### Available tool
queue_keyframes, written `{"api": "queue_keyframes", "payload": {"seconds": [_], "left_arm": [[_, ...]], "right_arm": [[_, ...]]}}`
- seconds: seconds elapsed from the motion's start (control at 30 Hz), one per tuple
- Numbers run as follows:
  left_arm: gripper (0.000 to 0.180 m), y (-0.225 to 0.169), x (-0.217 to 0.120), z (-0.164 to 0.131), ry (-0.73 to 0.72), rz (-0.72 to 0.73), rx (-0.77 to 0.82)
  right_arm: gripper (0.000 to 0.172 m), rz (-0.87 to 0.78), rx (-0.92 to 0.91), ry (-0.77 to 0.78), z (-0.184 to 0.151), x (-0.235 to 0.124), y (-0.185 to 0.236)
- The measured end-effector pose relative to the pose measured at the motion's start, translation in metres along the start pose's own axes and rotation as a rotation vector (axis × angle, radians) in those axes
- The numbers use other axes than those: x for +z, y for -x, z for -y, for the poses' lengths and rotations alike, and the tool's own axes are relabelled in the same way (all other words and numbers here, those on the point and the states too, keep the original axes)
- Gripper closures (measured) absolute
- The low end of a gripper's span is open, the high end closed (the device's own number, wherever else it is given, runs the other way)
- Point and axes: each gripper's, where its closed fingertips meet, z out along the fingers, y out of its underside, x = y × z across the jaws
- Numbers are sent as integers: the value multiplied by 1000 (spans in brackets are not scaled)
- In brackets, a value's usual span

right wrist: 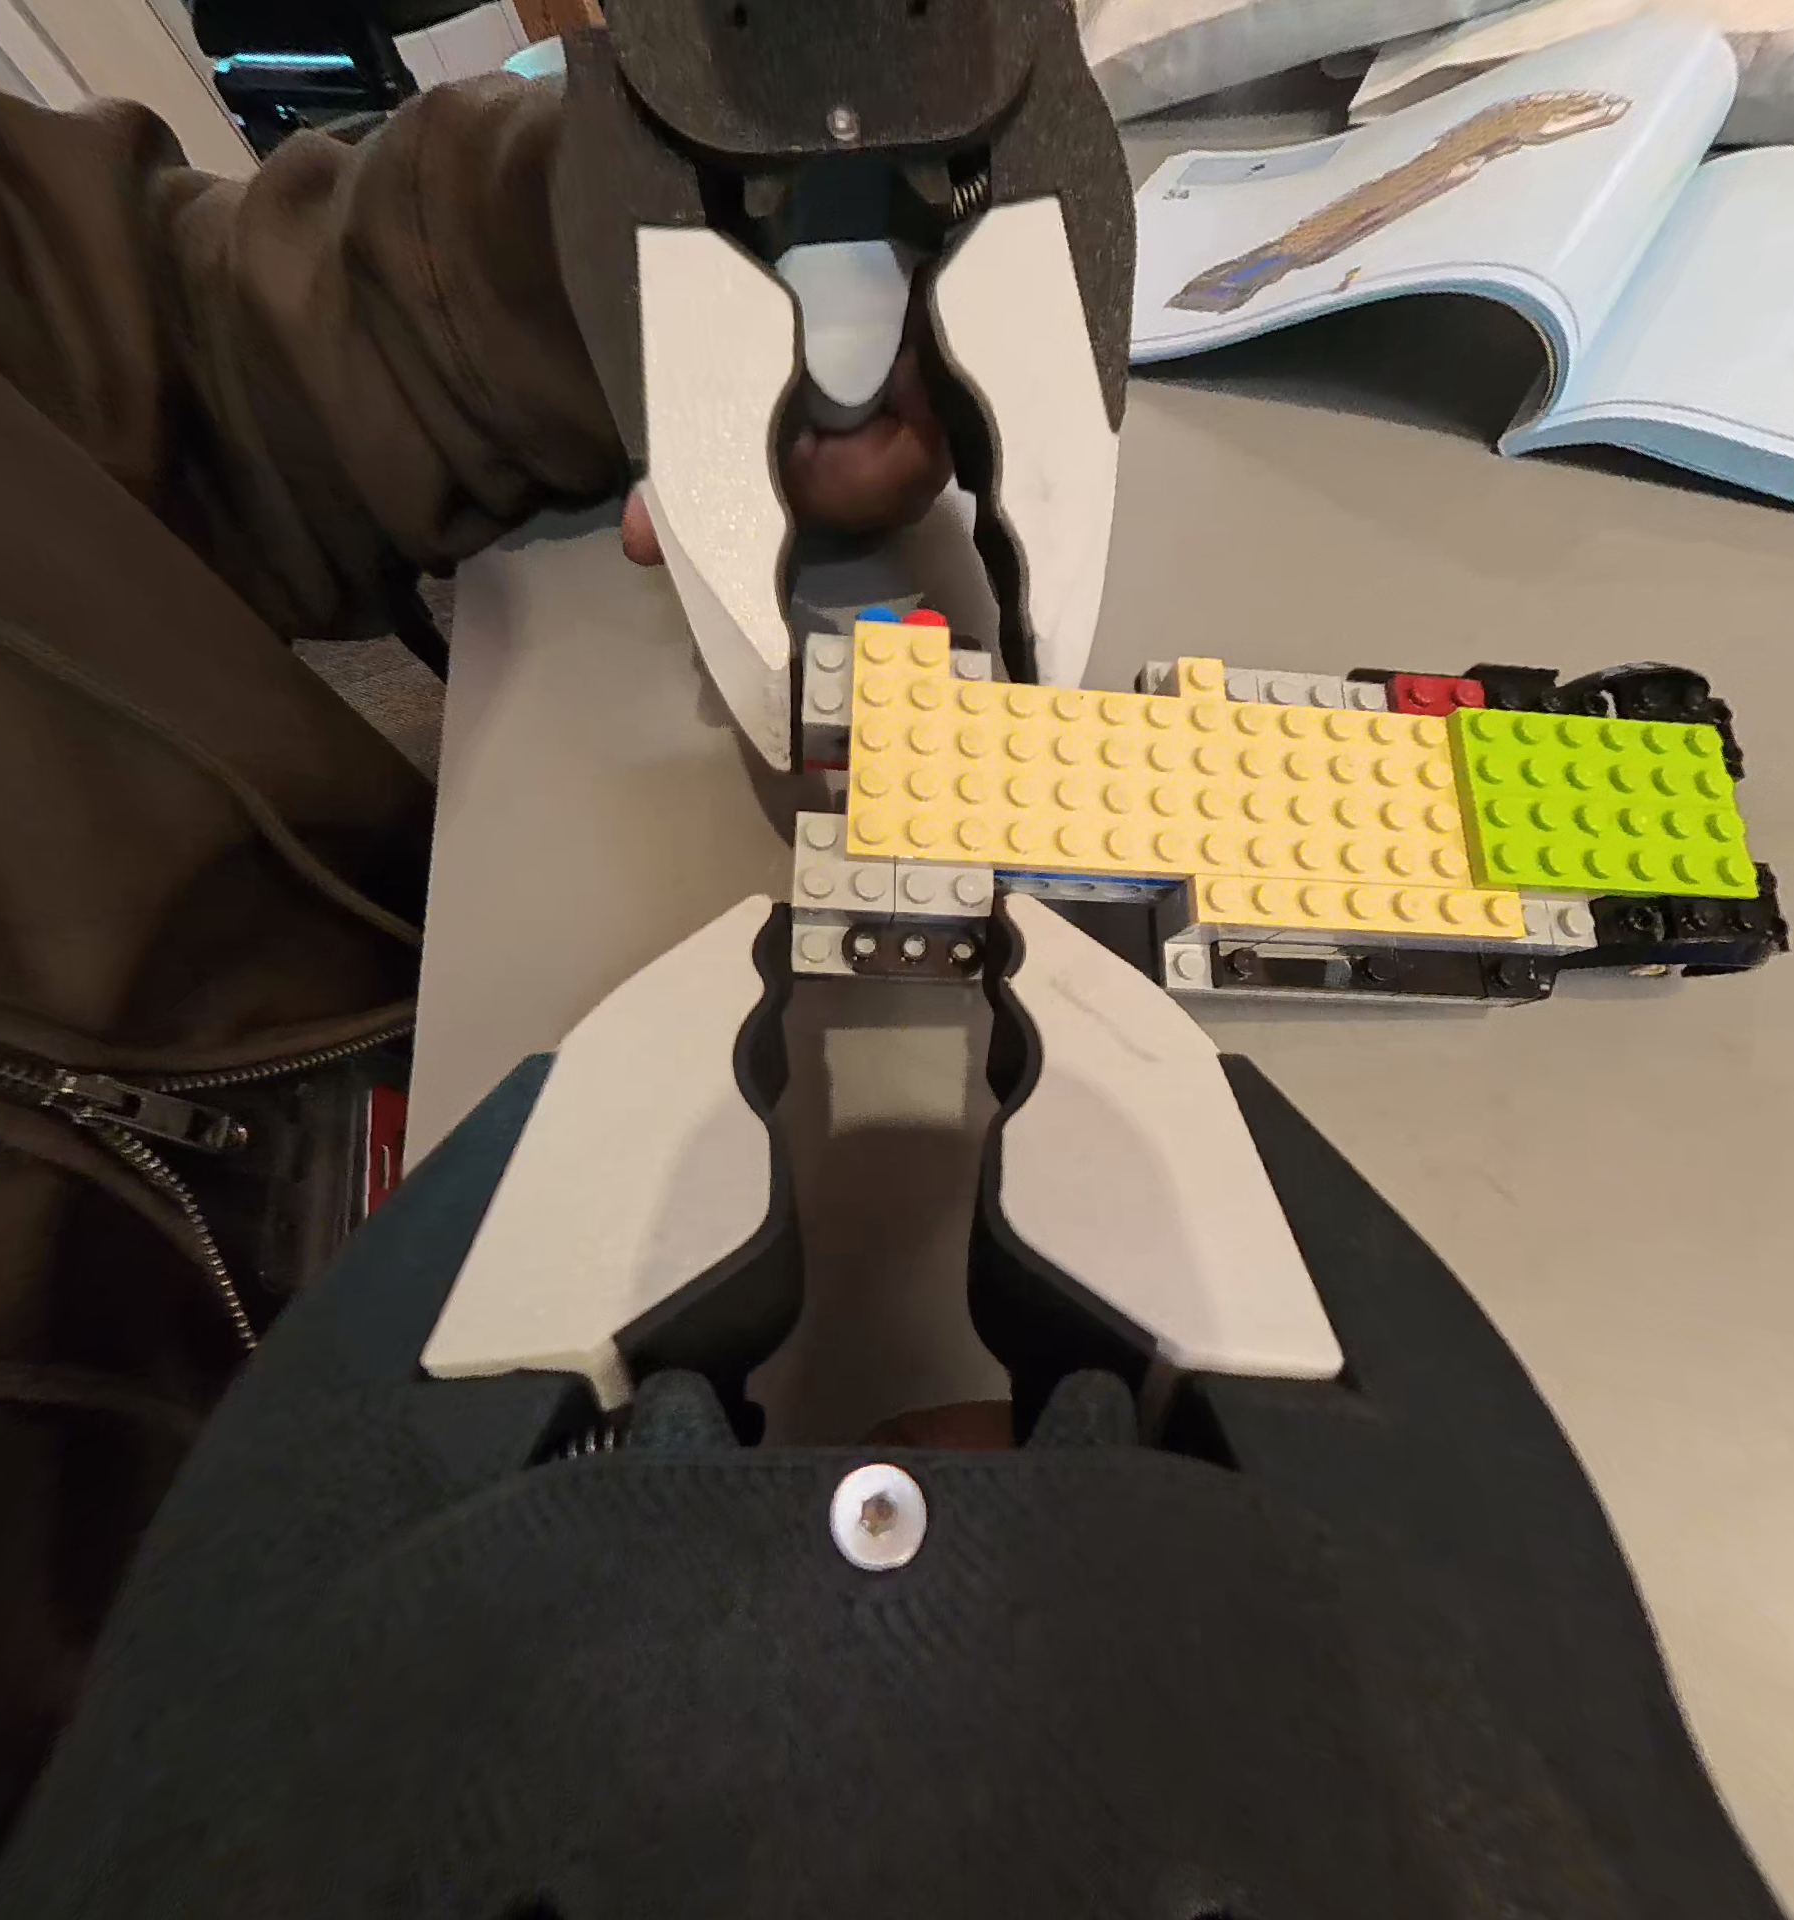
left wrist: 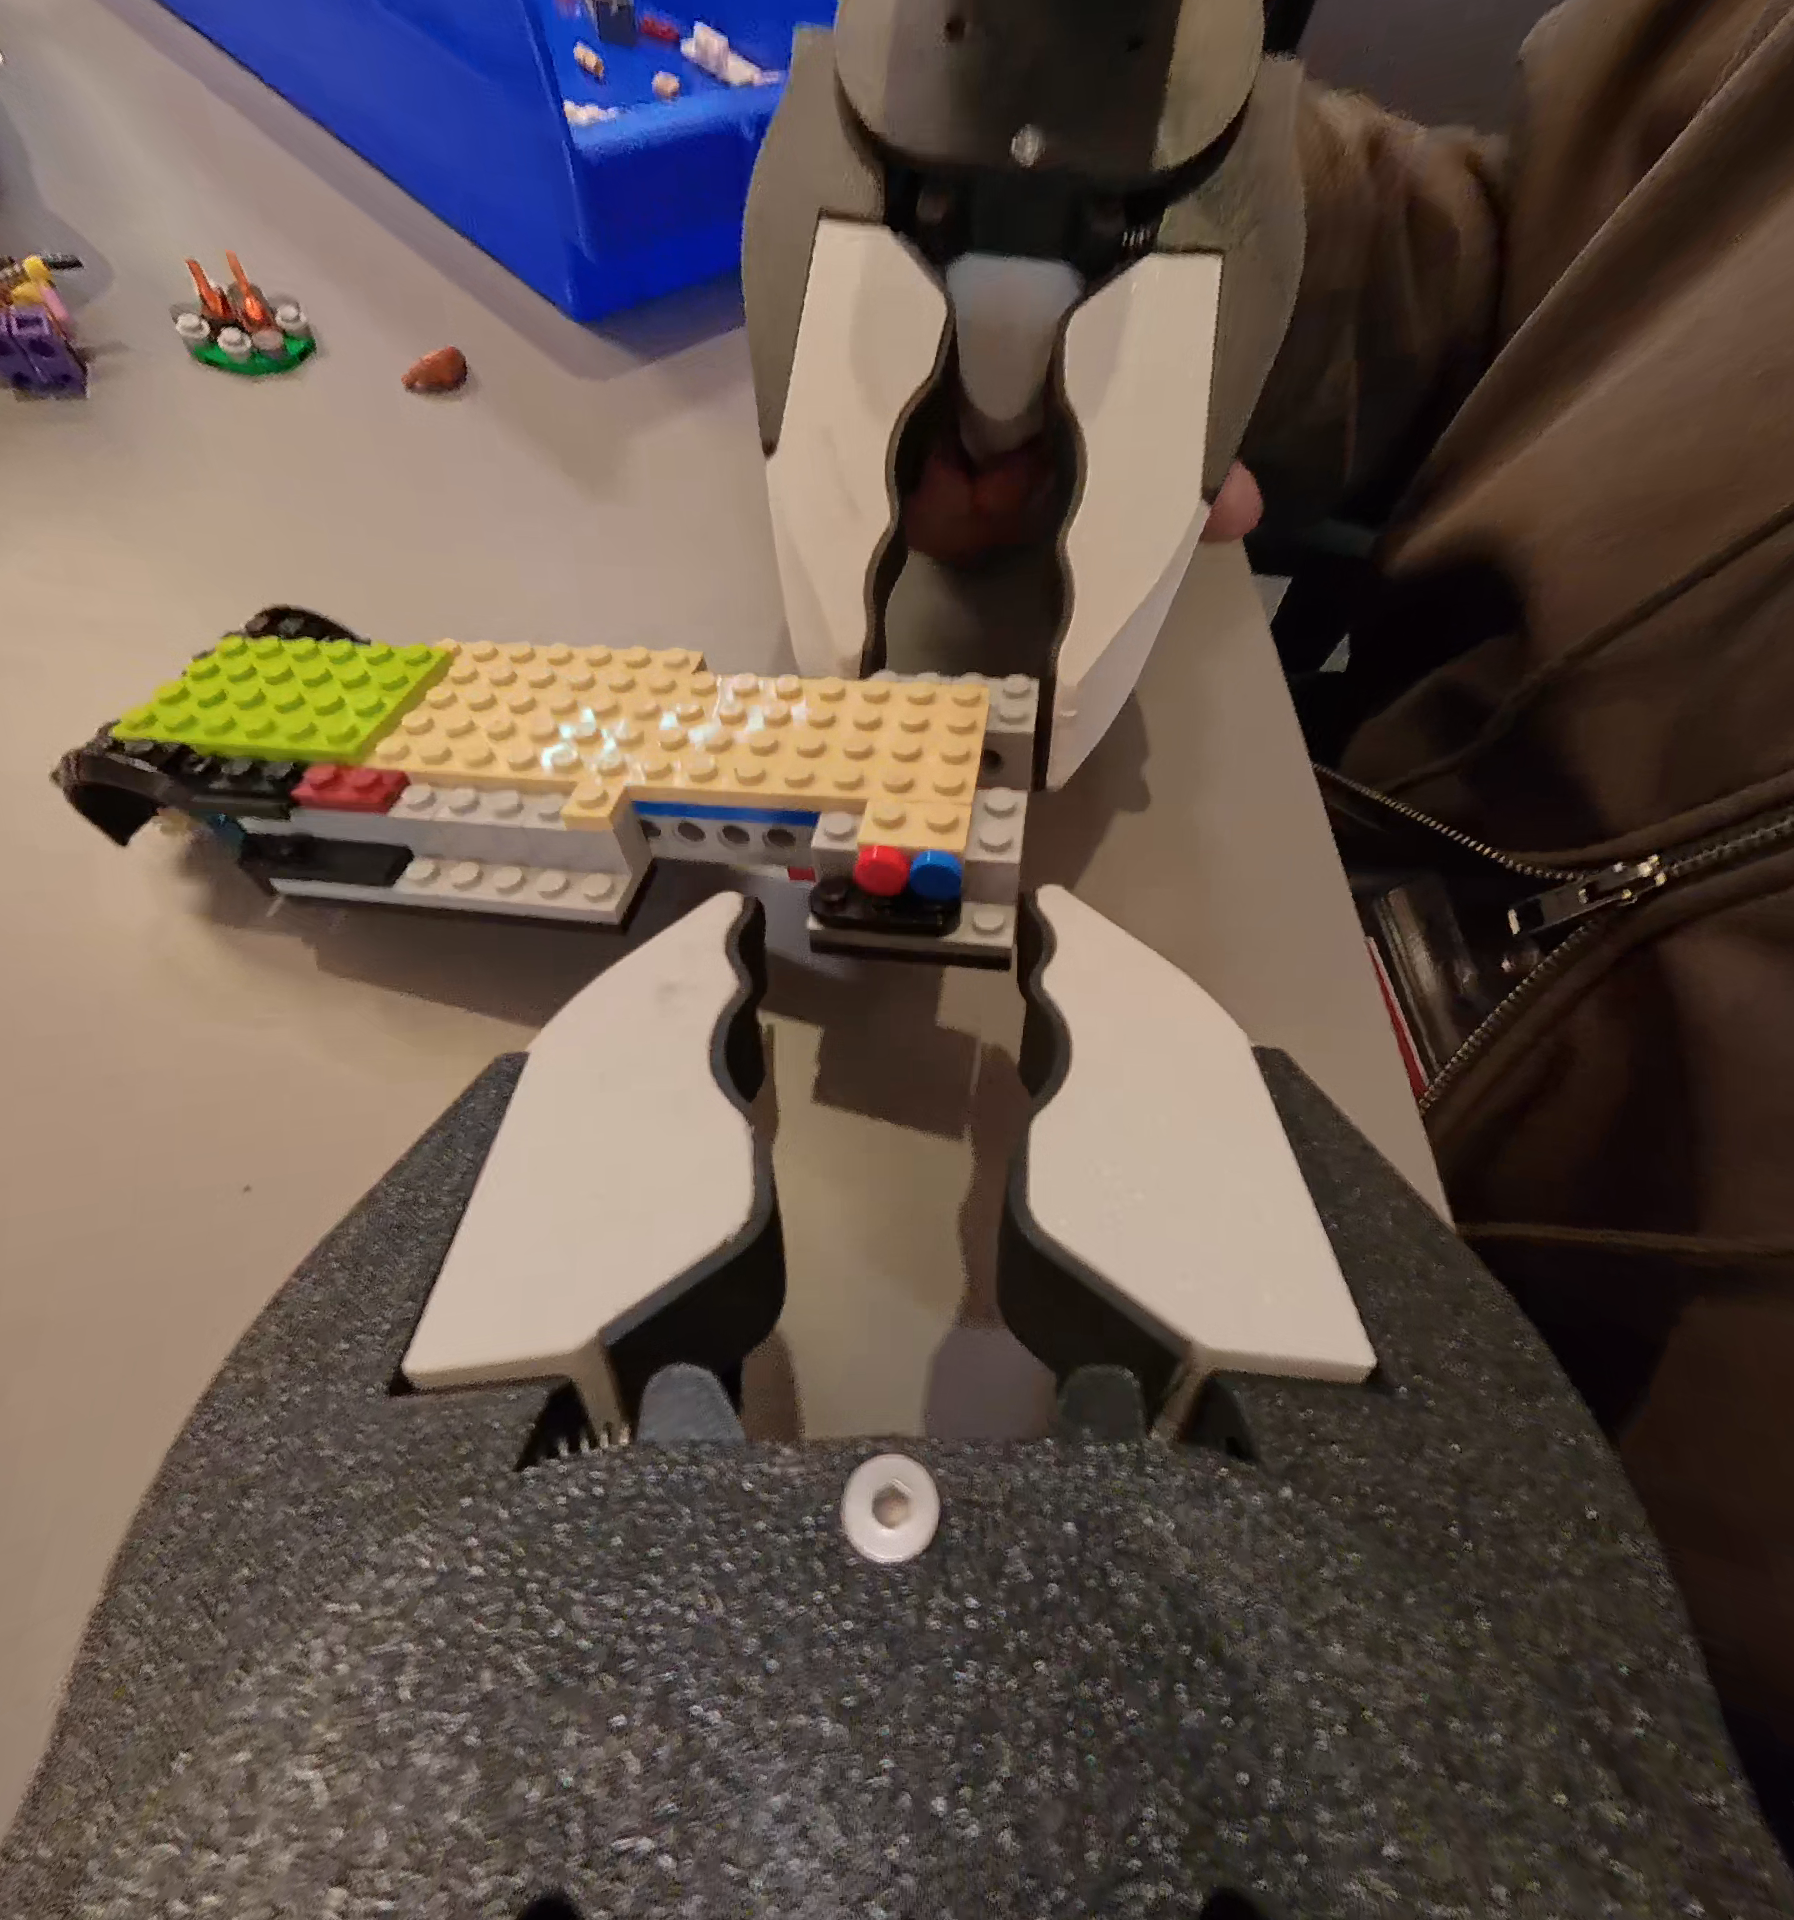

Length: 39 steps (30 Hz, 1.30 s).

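**Two grippers at one end of a brick model**

Left wrist view: the left gripper (left wrist: 888,925) stands apart, its fingers loose around the brick model (left wrist: 664,748) near the table's (left wrist: 197,1091) edge.

Right wrist view: the right gripper (right wrist: 888,935) is clamped on the model's grey end.

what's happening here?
A person holds a gripper in each hand at one end of a long brick model lying on a grey table. The right gripper is clamped on the model's grey and black end. The left gripper faces it from the opposite side, jaws open around the red and blue studs, one pad clear.
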Motion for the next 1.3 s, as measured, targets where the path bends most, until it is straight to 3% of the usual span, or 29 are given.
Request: {"api": "queue_keyframes", "payload": {"seconds": [0.27,0.6,0.87,1.13,1.3], "left_arm": [[141,1,1,2,-10,-14,-50],[143,7,-15,15,-161,-110,-242],[143,3,-13,14,-150,-120,-226],[143,1,-1,6,-50,-36,-138],[143,-1,5,0,10,-9,-75]], "right_arm": [[135,-30,-12,0,2,3,-2],[136,-190,-129,-83,15,-7,-10],[128,-19,107,-150,21,-13,-6],[126,-107,23,113,-6,8,-10],[129,-39,38,197,-19,18,-2]]}}
